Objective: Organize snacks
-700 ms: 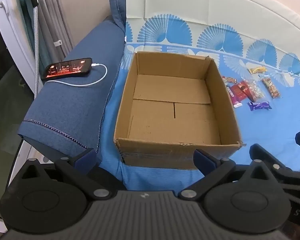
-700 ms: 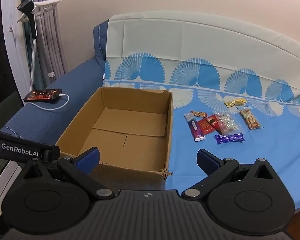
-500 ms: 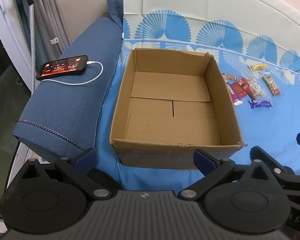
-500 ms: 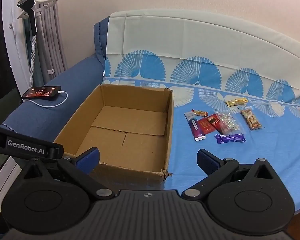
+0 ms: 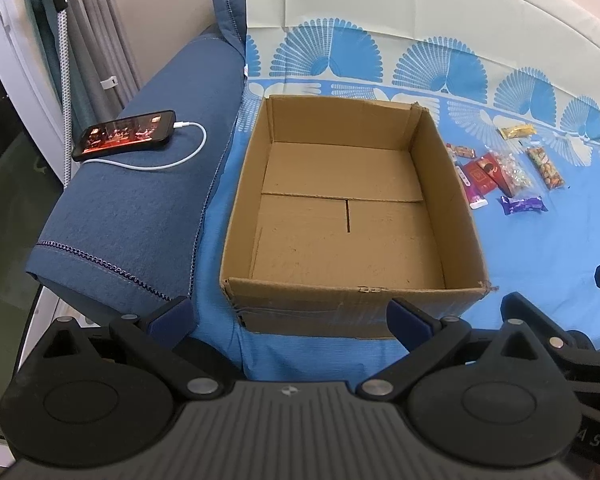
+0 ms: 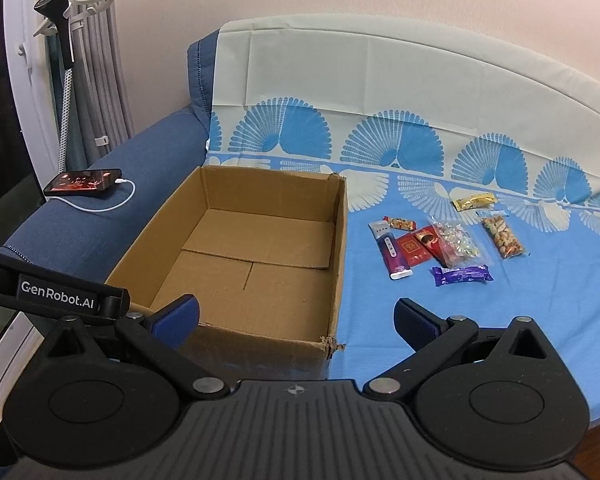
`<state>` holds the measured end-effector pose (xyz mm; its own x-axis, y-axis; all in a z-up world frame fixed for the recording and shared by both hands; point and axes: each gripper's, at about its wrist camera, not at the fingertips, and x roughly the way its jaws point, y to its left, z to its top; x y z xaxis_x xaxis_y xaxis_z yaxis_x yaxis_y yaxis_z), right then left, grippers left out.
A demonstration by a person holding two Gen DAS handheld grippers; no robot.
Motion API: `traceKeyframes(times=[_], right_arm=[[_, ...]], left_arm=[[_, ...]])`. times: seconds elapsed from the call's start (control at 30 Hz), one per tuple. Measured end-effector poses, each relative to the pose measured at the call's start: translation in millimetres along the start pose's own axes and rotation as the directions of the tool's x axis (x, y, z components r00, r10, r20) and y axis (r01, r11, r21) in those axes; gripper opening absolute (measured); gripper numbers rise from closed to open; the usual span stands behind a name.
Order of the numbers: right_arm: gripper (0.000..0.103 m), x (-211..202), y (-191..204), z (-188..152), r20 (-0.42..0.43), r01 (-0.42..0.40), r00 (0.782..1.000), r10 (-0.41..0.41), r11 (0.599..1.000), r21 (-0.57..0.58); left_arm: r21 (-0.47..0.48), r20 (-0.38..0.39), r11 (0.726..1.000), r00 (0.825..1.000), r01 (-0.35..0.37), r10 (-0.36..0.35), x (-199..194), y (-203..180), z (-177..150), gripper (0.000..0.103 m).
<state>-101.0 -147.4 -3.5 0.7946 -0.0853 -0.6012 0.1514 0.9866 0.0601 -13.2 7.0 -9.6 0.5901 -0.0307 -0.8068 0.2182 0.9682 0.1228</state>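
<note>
purple snack bar (image 6: 462, 275) lies left-to-right.

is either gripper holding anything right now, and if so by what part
Nothing is held. The left gripper and right gripper both stand open and empty; the snacks lie untouched beside the cardboard box.

I count one cardboard box (image 6: 236, 256), seven snack packets (image 6: 440, 244) on the blue sheet (image 6: 500, 320), one phone (image 6: 84, 182) and one white cable (image 6: 112, 204).
</note>
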Motion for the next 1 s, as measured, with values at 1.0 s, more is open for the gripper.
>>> traceKeyframes(times=[1.0], right_arm=[[0.103, 10.9, -4.9, -4.2, 0.019, -0.029, 0.999, 0.029, 0.999, 0.014]], left_arm=[[0.008, -0.025, 1.0, 1.0, -0.011, 0.011, 12.6, -1.7, -0.8, 0.103]])
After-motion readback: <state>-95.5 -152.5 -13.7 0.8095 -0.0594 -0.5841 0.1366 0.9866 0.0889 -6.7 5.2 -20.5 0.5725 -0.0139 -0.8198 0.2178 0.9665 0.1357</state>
